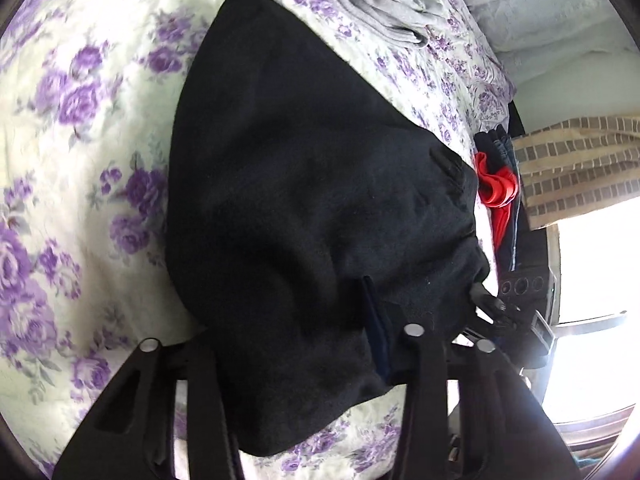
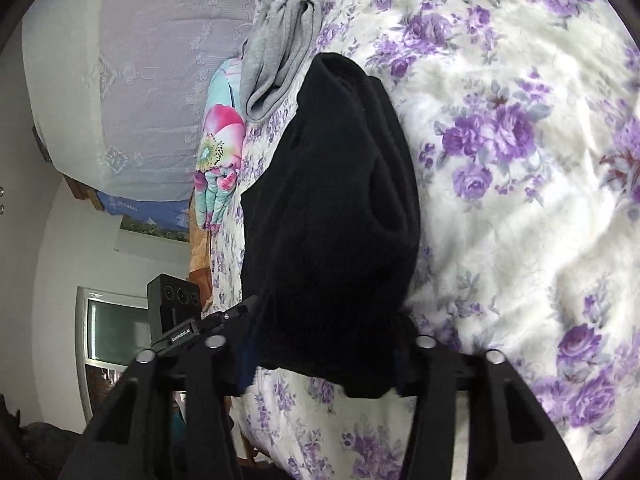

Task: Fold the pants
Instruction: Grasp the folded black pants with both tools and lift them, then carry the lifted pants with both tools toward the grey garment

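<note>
Black fingers of the left gripper (image 1: pixel 280 344) fill the near edge of the left wrist view, narrowed onto a bunched end of the black pants (image 1: pixel 304 200), cloth pressed between the pads. From there the pants stretch away across the floral bedspread (image 1: pixel 80 120) toward a grey garment (image 1: pixel 372 0) at the far edge. Red cloth (image 1: pixel 498 188) lies to the right, beside the other gripper's body.

Seen from the right wrist, the right gripper (image 2: pixel 320 364) is likewise narrowed on the pants (image 2: pixel 332 184), the near hem bunched between its fingers. The pants run away over the bedspread (image 2: pixel 520 160) toward the grey garment (image 2: pixel 280 48). A flowered pillow (image 2: pixel 222 148) lies left of them.
</note>
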A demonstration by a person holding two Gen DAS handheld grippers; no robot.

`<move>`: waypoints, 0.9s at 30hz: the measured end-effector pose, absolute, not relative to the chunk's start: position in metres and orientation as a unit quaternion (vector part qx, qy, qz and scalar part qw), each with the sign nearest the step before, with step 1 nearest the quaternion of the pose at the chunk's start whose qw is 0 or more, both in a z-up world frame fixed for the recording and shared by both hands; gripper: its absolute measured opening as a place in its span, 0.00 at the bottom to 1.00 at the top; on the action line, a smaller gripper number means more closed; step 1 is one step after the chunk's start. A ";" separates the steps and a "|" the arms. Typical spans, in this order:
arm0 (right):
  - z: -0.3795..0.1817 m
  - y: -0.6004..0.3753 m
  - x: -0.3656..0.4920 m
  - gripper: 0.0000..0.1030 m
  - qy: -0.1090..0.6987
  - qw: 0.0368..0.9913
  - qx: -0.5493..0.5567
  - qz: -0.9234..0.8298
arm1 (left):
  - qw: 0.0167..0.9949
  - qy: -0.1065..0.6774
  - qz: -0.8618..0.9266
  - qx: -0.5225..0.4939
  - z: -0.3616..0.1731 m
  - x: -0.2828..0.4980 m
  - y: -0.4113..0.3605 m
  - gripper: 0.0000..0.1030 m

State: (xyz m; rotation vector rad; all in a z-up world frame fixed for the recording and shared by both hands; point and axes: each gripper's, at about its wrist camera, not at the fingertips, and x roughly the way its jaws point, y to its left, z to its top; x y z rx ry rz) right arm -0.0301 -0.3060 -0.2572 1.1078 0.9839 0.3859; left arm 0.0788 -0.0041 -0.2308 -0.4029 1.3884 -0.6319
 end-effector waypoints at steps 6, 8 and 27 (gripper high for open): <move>-0.252 -0.313 -0.032 0.22 0.423 0.711 0.530 0.186 | 0.727 0.601 -0.280 -0.180 -0.211 0.063 0.012 0.25; -0.236 -0.314 -0.028 0.22 0.412 0.720 0.522 0.198 | 0.739 0.585 -0.282 -0.181 -0.198 0.059 0.018 0.25; -0.235 -0.335 -0.049 0.18 0.454 0.699 0.494 0.249 | 0.774 0.573 -0.198 -0.185 -0.185 0.014 0.011 0.21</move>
